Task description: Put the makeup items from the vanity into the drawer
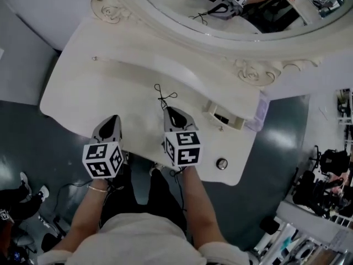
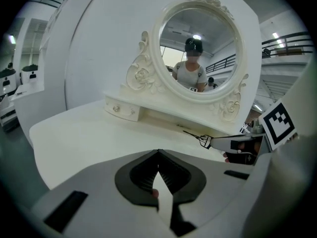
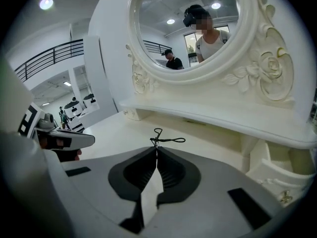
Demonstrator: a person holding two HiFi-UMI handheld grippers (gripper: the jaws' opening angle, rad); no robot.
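The vanity tabletop (image 1: 94, 87) shows no other loose item, and its small drawer (image 1: 225, 116) stands open at the right end. The right tool (image 1: 167, 110) has its jaws together on a thin black looped item (image 1: 163, 95), well left of the drawer. The left tool (image 1: 115, 118) is closed on nothing. Judged step: carrying to the drawer. The next move calls for travelling right and releasing over the drawer opening.

Open drawer (image 1: 225, 115) right, mirror (image 1: 259, 15) behind
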